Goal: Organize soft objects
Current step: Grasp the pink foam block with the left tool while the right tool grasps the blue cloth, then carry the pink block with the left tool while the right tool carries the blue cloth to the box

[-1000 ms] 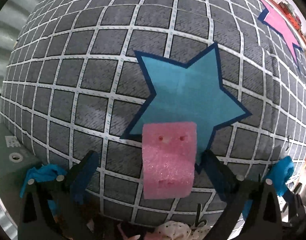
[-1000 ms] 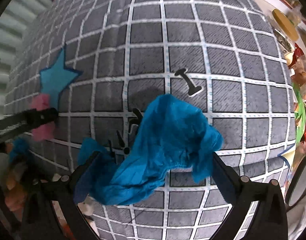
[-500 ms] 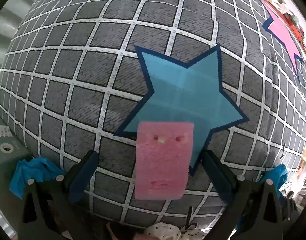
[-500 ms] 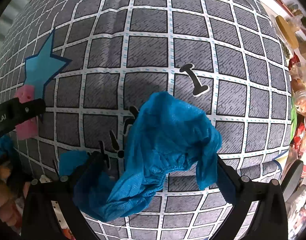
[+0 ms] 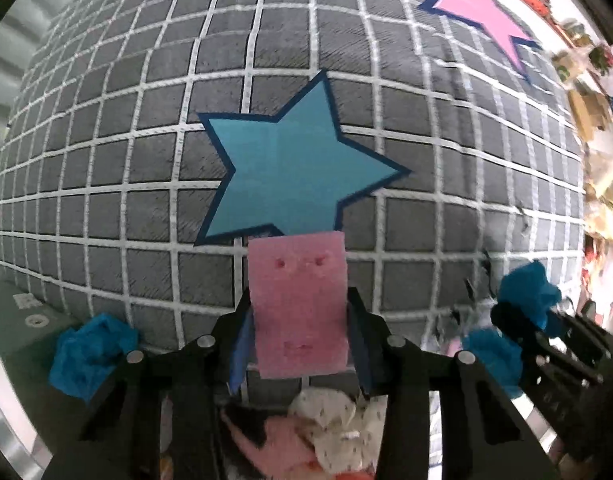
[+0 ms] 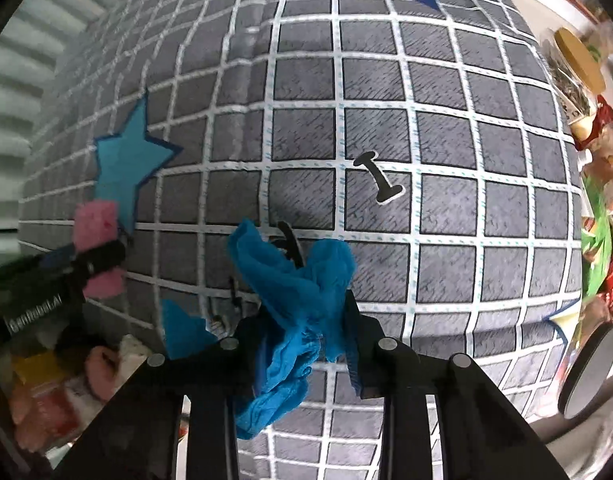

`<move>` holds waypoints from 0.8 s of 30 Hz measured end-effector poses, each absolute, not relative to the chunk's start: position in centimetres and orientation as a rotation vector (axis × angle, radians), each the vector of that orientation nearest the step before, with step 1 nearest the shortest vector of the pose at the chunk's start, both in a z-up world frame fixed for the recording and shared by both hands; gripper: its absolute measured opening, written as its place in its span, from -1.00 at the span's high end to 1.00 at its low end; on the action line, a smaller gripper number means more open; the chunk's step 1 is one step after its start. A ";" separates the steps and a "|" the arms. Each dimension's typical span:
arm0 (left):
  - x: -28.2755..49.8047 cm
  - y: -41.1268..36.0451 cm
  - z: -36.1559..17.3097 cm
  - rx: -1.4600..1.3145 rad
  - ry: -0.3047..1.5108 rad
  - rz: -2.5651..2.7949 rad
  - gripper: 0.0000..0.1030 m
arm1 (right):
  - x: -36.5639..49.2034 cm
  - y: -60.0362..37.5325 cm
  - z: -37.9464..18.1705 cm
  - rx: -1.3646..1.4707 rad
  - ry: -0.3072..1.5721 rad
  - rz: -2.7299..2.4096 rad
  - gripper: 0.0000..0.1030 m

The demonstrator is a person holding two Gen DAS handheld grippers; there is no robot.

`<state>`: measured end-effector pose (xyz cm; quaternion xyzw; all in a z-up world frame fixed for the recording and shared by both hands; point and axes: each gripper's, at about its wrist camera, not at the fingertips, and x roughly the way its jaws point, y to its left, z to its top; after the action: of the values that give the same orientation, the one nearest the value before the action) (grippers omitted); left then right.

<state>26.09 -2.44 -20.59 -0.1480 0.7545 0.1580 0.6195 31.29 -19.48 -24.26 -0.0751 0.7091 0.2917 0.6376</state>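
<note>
Our left gripper [image 5: 300,320] has just closed on the pink sponge [image 5: 299,304], right gripper [image 6: 302,320] on the blue cloth [image 6: 294,300]. We keep both clamped, lift clear of the grid mat [image 5: 146,160], match sponge to pink star [image 5: 478,16].

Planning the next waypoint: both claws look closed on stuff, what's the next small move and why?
Probably lift both a little higher. The left claw pinches the pink foam block and the right claw grips the blue cloth, whose tail hangs low over the grid mat.
</note>
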 end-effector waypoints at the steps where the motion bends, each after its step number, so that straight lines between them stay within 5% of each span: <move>1: 26.0 -2.7 -20.0 -0.328 1.727 0.355 0.11 | 31.4 -19.7 -23.9 -0.159 1.619 0.669 0.38; 24: 15.8 -7.2 -9.5 -0.163 1.647 0.110 0.11 | 23.2 -24.2 -18.5 -0.018 1.625 0.627 0.38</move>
<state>15.77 -7.24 -9.50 -0.0726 0.7322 0.0487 0.6755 23.22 -24.18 -18.55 -0.0079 0.7136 0.2752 0.6442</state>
